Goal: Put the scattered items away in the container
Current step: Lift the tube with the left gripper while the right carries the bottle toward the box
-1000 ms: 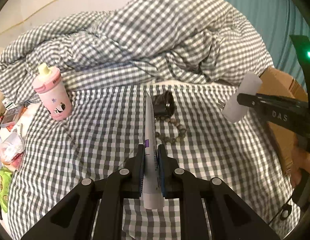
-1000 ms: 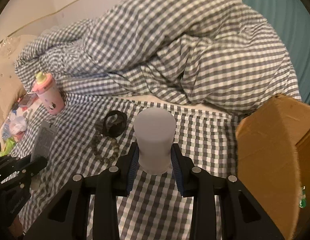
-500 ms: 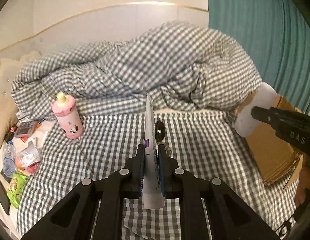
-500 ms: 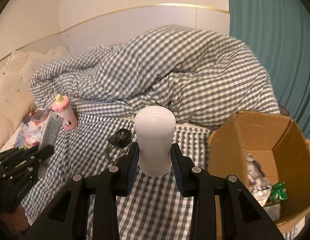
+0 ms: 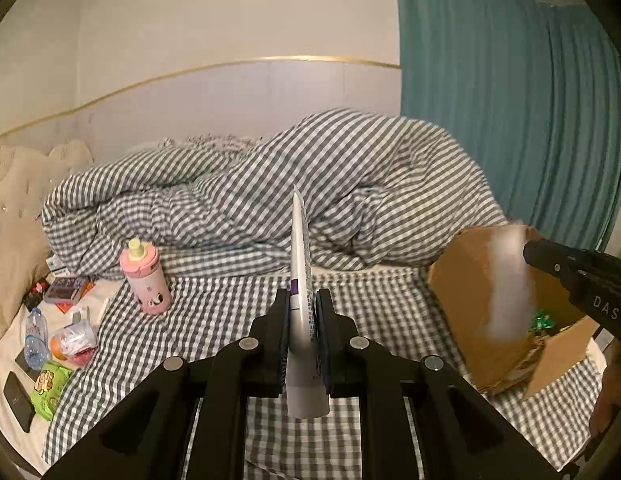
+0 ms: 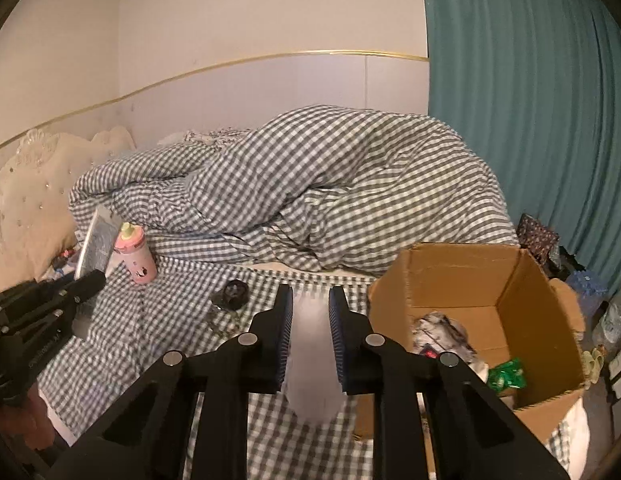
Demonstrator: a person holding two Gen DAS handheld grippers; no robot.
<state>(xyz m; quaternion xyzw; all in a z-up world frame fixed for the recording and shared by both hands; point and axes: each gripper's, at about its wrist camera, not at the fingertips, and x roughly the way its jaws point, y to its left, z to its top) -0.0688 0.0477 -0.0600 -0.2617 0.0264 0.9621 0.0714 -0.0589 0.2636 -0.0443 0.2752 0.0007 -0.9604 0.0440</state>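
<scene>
Left gripper (image 5: pixel 303 312): pads clamped on a flat white tube (image 5: pixel 301 300) that stands nearly upright at frame centre, crimped end uppermost.

Right gripper (image 6: pixel 309 312): jaws closing, with a blurred white cup (image 6: pixel 312 364) in the gap between the pads; whether the pads press it cannot be told. In the left wrist view the cup (image 5: pixel 508 284) is a pale smear in front of the cardboard box (image 5: pixel 462 280).

The box (image 6: pixel 450 280) sits open at lower right of the right wrist frame, with wrappers inside.

On the checked sheet (image 6: pixel 182 320): a pink bottle (image 6: pixel 136 256) at left, a dark round item (image 6: pixel 232 294) near centre. The rumpled duvet (image 6: pixel 310 184) lies behind.
</scene>
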